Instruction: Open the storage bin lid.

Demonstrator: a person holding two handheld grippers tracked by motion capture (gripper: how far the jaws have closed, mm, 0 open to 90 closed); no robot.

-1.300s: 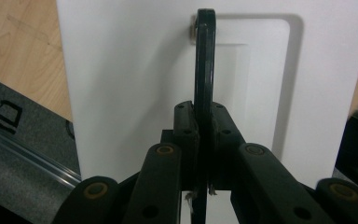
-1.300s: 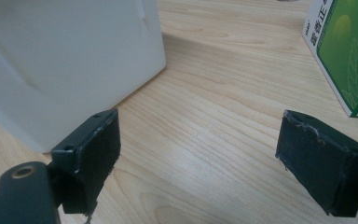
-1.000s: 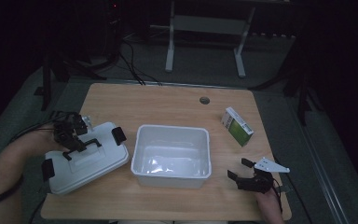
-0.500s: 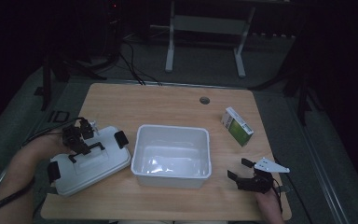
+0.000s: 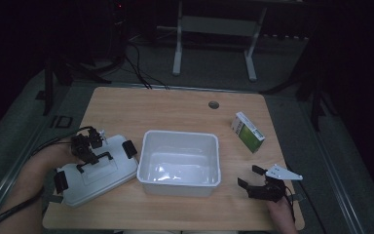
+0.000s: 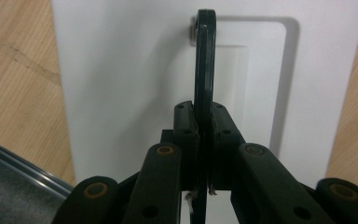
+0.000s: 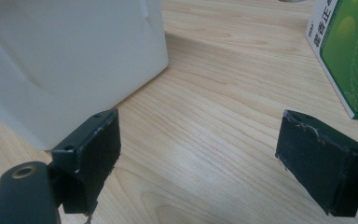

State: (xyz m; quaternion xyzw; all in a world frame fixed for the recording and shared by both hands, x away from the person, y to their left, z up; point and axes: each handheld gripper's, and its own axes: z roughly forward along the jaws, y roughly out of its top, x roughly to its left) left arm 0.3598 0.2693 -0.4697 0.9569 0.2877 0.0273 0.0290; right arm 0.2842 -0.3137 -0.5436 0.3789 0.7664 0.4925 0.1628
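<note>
On bench, left gripper (image 5: 88, 146) clamped on thin black handle (image 6: 204, 70) of smooth white lid (image 5: 95, 170); right gripper (image 5: 253, 181) wide open near rectangular white tub (image 5: 180, 163).

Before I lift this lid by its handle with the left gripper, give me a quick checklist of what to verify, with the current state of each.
1. Left gripper closed on the black handle: ok, jaws clamp it from both sides.
2. Handle centred in the jaws: ok in the left gripper view.
3. White lid free of the white bin: cannot tell, its edge lies very close to the bin's left wall.
4. Bin empty and ready: ok, nothing shows inside.
5. Right gripper out of the way: ok, open, over bare table right of the bin.
6. Green box clear of the lift path: ok, far right.
</note>
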